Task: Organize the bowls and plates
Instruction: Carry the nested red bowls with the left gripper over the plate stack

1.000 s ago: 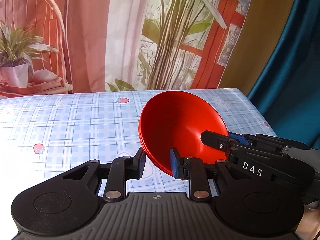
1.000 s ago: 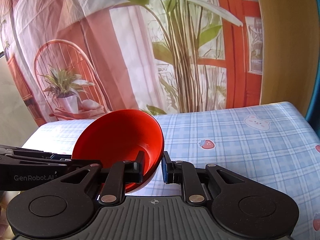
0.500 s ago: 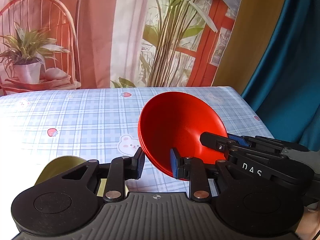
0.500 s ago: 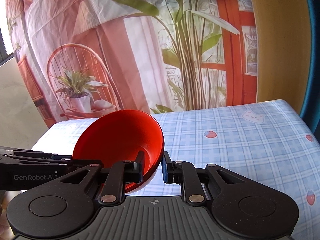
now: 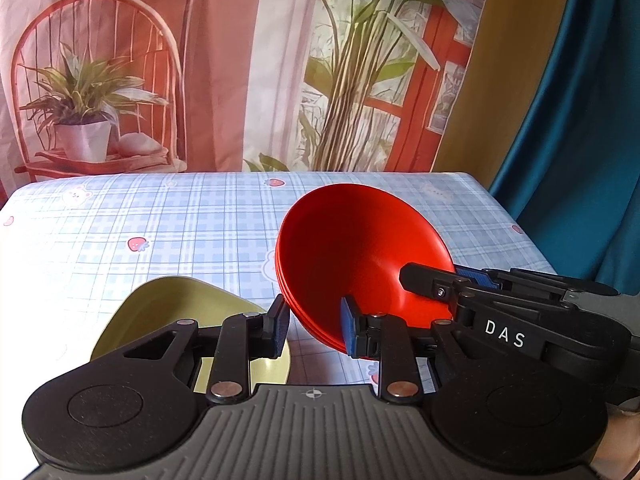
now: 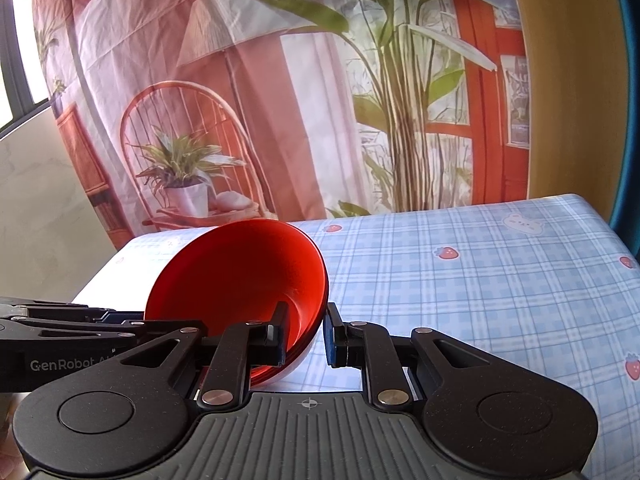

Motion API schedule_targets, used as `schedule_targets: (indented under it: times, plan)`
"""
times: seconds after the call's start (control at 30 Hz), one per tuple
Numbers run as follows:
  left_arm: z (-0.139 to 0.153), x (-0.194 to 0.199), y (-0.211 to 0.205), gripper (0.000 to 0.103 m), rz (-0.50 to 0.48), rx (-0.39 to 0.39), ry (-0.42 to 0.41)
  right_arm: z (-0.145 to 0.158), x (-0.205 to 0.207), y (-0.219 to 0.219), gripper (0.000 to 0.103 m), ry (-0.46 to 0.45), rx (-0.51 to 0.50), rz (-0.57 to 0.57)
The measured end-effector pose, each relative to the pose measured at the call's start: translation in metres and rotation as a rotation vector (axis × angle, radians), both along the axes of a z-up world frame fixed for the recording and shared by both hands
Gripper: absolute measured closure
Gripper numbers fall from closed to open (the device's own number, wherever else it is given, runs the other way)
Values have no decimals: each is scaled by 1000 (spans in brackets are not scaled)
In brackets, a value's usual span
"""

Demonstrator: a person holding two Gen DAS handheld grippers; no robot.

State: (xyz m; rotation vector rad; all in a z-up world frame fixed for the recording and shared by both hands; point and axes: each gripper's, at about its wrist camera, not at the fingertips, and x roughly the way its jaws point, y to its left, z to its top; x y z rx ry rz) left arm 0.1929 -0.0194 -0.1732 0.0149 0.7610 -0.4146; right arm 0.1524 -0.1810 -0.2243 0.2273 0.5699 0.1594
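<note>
A nested stack of red bowls (image 5: 360,248) hangs tilted above the checked tablecloth (image 5: 160,216), gripped from both sides. My left gripper (image 5: 314,326) is shut on the near rim, one finger inside and one outside. My right gripper (image 5: 434,286) clamps the rim on the right. In the right wrist view the red bowls (image 6: 240,276) sit left of centre, with my right gripper (image 6: 306,336) shut on their rim and the left gripper (image 6: 132,316) reaching in from the left. A yellow-green dish (image 5: 176,308) lies on the table below my left finger, partly hidden.
A printed backdrop (image 5: 240,80) with a chair and plants hangs behind the table's far edge. A teal curtain (image 5: 580,120) hangs past the right edge. The tablecloth (image 6: 480,280) spreads to the right of the bowls.
Both grippers have drawn back over the table with the red bowls between them. The yellow-green dish has come into view at the lower left of the left wrist view.
</note>
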Motion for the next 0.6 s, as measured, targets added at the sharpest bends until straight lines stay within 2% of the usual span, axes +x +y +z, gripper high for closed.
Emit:
schedule_targets:
  times: [0.6]
  plan:
    - [8, -23, 32, 74, 45, 2, -17, 1, -11, 37, 87, -4, -3, 61]
